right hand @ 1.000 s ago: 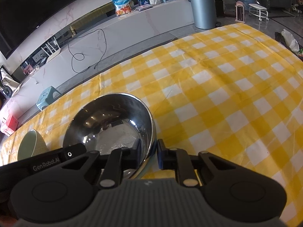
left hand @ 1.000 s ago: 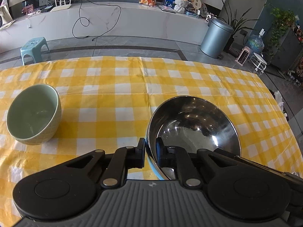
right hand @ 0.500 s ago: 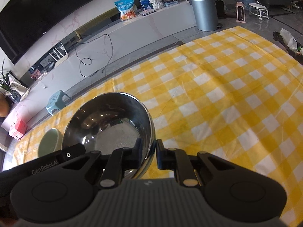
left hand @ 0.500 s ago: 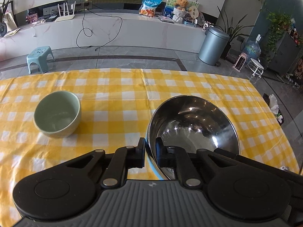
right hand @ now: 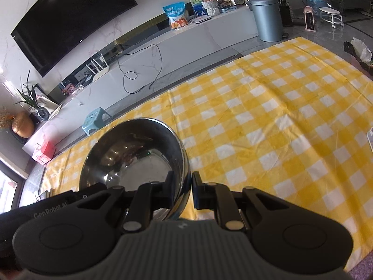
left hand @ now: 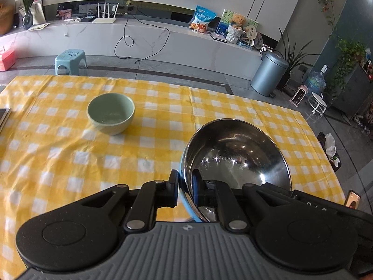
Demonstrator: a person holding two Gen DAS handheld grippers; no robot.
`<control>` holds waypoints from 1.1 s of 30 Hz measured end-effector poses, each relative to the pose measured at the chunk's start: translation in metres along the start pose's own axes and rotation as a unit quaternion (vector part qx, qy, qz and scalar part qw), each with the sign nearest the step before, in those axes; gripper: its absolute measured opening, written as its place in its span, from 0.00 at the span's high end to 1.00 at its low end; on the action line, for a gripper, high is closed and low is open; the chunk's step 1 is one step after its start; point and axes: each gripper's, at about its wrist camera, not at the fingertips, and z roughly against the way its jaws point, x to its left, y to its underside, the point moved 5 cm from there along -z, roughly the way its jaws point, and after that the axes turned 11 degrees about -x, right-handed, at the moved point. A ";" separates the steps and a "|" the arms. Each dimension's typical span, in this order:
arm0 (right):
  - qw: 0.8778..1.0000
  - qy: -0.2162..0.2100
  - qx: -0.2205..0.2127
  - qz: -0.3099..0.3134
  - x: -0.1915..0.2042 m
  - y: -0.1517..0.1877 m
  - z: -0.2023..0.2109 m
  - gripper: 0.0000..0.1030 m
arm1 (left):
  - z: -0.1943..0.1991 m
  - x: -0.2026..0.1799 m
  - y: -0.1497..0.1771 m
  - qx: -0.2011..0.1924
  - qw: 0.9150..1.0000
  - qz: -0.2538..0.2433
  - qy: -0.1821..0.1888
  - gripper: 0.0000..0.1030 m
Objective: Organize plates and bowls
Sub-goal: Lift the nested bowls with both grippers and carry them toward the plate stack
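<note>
A large steel bowl (left hand: pixel 237 154) with a blue outer rim is held up above the yellow checked tablecloth (left hand: pixel 163 107). My left gripper (left hand: pixel 185 184) is shut on its left rim. My right gripper (right hand: pixel 183 184) is shut on its right rim, and the steel bowl (right hand: pixel 132 154) fills the left of the right wrist view. A pale green bowl (left hand: pixel 111 113) stands upright on the cloth, far to the left of the steel bowl and apart from both grippers.
A flat object (left hand: pixel 3 119) lies at the cloth's left edge, and a white object (right hand: pixel 370 137) at its right edge. Beyond the table are a blue stool (left hand: pixel 70 60), a grey bin (left hand: pixel 268 74) and a long white counter (left hand: pixel 139 39).
Both grippers have risen with the steel bowl between them. The green bowl looks smaller and farther off, and more of the table and room shows.
</note>
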 end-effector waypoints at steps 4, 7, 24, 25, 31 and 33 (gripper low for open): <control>1.000 -0.009 -0.001 -0.003 -0.001 0.007 0.018 0.88 | 0.019 0.003 0.012 -0.003 1.000 0.015 0.002 0.87; 1.000 -0.012 -0.002 -0.003 -0.002 0.013 0.029 0.88 | 0.030 0.005 0.022 -0.005 1.000 0.021 0.002 0.87; 1.000 -0.006 0.018 0.013 -0.010 0.042 0.048 0.90 | 0.050 0.018 0.068 0.034 0.998 0.049 0.007 0.84; 1.000 -0.005 0.022 0.010 -0.011 0.043 0.047 0.90 | 0.050 0.018 0.070 0.036 0.998 0.051 0.007 0.84; 0.999 0.007 0.034 0.009 -0.015 0.053 0.040 0.91 | 0.042 0.021 0.080 0.054 0.997 0.062 0.007 0.84; 0.999 0.011 0.037 0.012 -0.015 0.055 0.038 0.91 | 0.040 0.021 0.083 0.063 0.996 0.062 0.007 0.84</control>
